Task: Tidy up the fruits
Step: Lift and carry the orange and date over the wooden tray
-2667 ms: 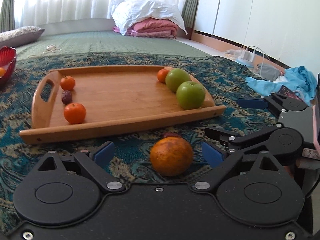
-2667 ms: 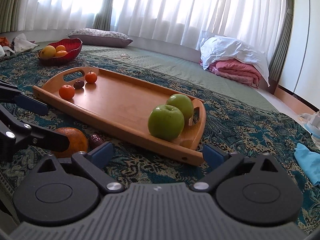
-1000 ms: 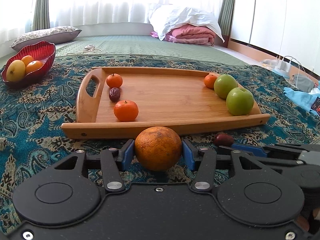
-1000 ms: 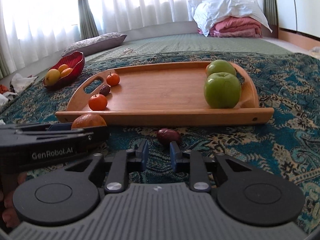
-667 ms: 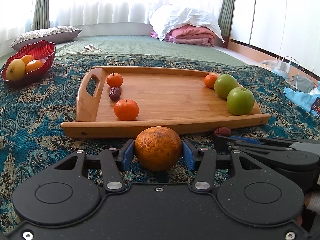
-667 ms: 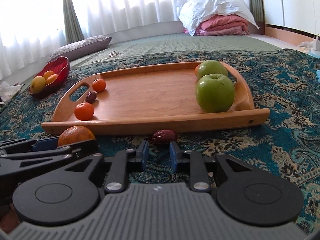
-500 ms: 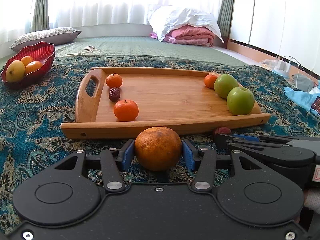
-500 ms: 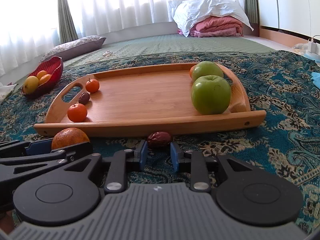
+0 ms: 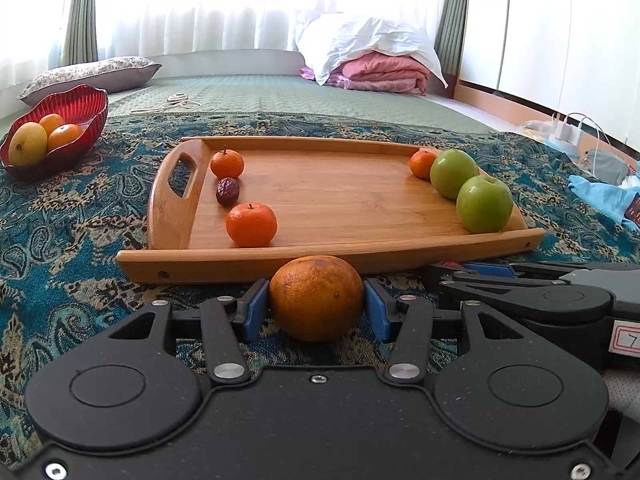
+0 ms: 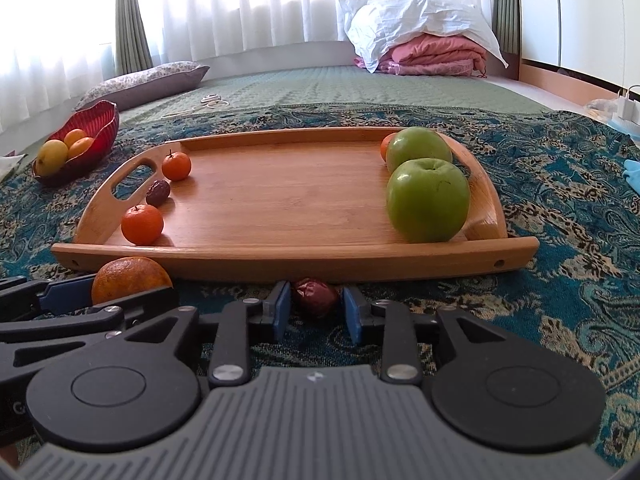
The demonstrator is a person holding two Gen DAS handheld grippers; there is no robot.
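A teal patterned cloth [image 9: 60,240] covers the floor. Beyond it lies a green mat [image 9: 280,92] with a flowered pillow [image 9: 92,76], white cord [image 9: 176,102] and folded pink bedding [image 9: 380,76] under a white sheet [image 9: 360,40]. Sheer curtains [image 9: 240,8] hang behind.

The right gripper [image 10: 316,310] had just been opening, its blue fingers [image 10: 282,310] flanking a date [image 10: 315,297] on the cloth [image 10: 560,208] before the tray [image 10: 280,258]. At left, the left gripper [image 10: 86,300] clasped an orange [image 10: 128,278].
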